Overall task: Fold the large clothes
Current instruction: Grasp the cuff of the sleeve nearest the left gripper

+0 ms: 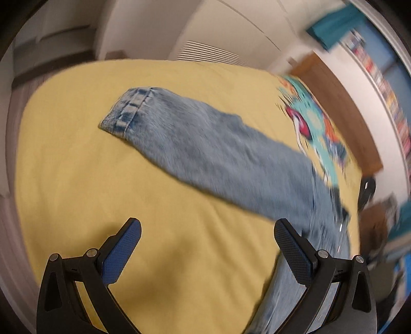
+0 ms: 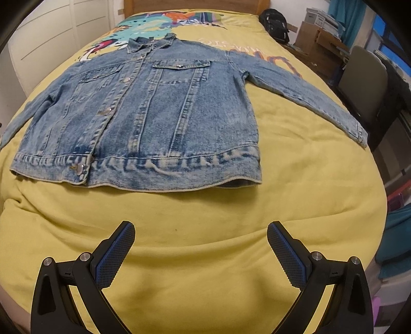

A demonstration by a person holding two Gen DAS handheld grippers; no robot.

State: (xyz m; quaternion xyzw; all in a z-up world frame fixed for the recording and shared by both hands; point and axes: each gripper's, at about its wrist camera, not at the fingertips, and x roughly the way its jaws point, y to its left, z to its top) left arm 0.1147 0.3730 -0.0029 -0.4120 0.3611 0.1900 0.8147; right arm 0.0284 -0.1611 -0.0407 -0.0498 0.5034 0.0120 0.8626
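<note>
A blue denim jacket [image 2: 154,108] lies flat and face up on the yellow bed cover [image 2: 205,231], both sleeves spread out to the sides. My right gripper [image 2: 201,233] hangs open over bare cover just short of the jacket's hem. The left wrist view is blurred. It shows one sleeve [image 1: 205,151] stretched across the cover, its cuff [image 1: 128,110] at the far left end. My left gripper [image 1: 207,228] is open with nothing between its fingers; the sleeve's near part runs past its right finger [image 1: 292,246].
A colourful print [image 2: 164,20] covers the pillow end of the bed, by a wooden headboard [image 2: 195,3]. White cupboards [image 2: 51,33] stand left. A black bag [image 2: 274,23], boxes [image 2: 318,33] and a grey chair [image 2: 364,82] crowd the right side.
</note>
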